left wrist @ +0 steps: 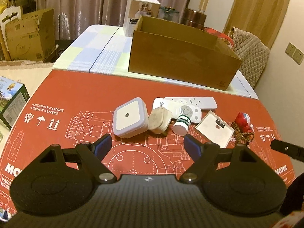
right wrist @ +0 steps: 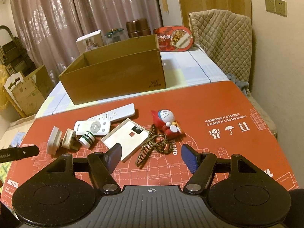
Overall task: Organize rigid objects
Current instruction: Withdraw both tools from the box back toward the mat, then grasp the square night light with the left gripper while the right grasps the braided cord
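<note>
Left wrist view: left gripper (left wrist: 146, 145) spread, holding nothing; right gripper (right wrist: 151, 156) likewise. Beyond them, night light (left wrist: 131, 119), plug (left wrist: 159, 120), cap (left wrist: 181, 126), remotes (left wrist: 187, 106), cover (right wrist: 125, 137) and toy (right wrist: 168, 122) all lie on the red board (left wrist: 76, 98). Farther, the box (right wrist: 114, 76) looks empty: nothing seems sorted yet.

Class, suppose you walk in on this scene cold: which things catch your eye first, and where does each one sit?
The bright red cardboard sheet with white blueprint print covers the near surface, with a cluster of small white things on it: two remote controls, a square night light and a plug. A red Doraemon figure lies to their right, and an open brown cardboard box stands behind. Both the left gripper and the right gripper hover open.
</note>
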### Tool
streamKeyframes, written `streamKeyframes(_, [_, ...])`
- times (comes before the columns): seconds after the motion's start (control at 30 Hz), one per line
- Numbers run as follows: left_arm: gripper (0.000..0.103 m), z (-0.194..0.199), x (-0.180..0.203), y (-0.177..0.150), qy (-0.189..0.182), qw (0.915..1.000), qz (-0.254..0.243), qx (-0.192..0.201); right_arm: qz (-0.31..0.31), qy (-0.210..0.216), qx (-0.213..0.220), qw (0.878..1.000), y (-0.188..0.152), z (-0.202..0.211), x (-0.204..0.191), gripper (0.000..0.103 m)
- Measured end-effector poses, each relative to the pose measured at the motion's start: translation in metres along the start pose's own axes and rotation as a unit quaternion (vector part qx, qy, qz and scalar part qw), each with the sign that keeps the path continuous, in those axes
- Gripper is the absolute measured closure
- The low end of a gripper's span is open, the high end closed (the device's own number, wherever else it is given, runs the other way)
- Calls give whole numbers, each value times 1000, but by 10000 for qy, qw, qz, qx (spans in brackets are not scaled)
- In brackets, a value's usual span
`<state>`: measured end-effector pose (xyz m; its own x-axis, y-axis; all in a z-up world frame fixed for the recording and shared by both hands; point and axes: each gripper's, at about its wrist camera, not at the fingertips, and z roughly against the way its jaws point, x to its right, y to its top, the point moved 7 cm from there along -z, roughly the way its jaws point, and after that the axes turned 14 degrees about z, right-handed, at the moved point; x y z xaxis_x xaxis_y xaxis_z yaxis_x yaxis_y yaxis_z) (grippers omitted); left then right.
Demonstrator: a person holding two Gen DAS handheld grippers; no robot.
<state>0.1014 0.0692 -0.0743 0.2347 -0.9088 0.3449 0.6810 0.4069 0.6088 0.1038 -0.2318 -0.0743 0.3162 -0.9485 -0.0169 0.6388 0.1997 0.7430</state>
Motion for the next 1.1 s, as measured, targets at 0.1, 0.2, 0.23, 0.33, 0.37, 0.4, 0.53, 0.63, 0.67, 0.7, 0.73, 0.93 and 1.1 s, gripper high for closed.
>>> streamKeyframes(0.1, [24, -5, -5, 3, -10, 10000, 39, 3, 83, -6, -50, 10000, -2, -9, -2, 37])
streamKeyframes(0.2, [24, -10, -9, 6, -16, 10000, 72, -24, 162, -55, -79, 9998, -5, -20, -3, 37])
streamKeyframes(0.23, [24, -12, -10, 7, -29, 10000, 76, -27, 168, -69, -81, 9998, -5, -24, -3, 37])
streamKeyframes(0.33, [24, -19, -12, 12, -34, 10000, 48, -44, 172, -101, -84, 9998, -7, -34, -3, 37])
streamKeyframes(0.37, [24, -21, -13, 13, -44, 10000, 50, -41, 190, -111, -79, 9997, -7, -39, -3, 37])
streamKeyframes(0.4, [24, -24, -13, 15, -79, 9999, 69, -55, 215, -120, -67, 9997, -7, -42, -3, 37])
streamKeyframes(0.53, [24, -37, -13, 19, -146, 9998, 76, -107, 299, -217, -42, 9993, -7, -56, -4, 37])
streamKeyframes(0.63, [24, -46, -13, 19, -196, 9997, 60, -139, 266, -243, -103, 9993, -9, -71, -3, 37])
streamKeyframes(0.67, [24, -49, -13, 19, -226, 9996, 66, -142, 273, -272, -127, 9992, -10, -74, -3, 37])
streamKeyframes(0.7, [24, -52, -13, 19, -254, 9996, 71, -143, 271, -310, -147, 9990, -11, -77, -2, 37])
streamKeyframes(0.73, [24, -55, -13, 20, -275, 9995, 72, -145, 243, -320, -165, 9991, -12, -81, -1, 37])
streamKeyframes(0.93, [24, -69, -11, 19, -367, 9992, 64, -161, 174, -350, -221, 9990, -11, -98, 0, 43])
streamKeyframes(1.1, [24, -78, -12, 16, -393, 9989, 97, -228, 191, -454, -259, 9985, -9, -109, 0, 52])
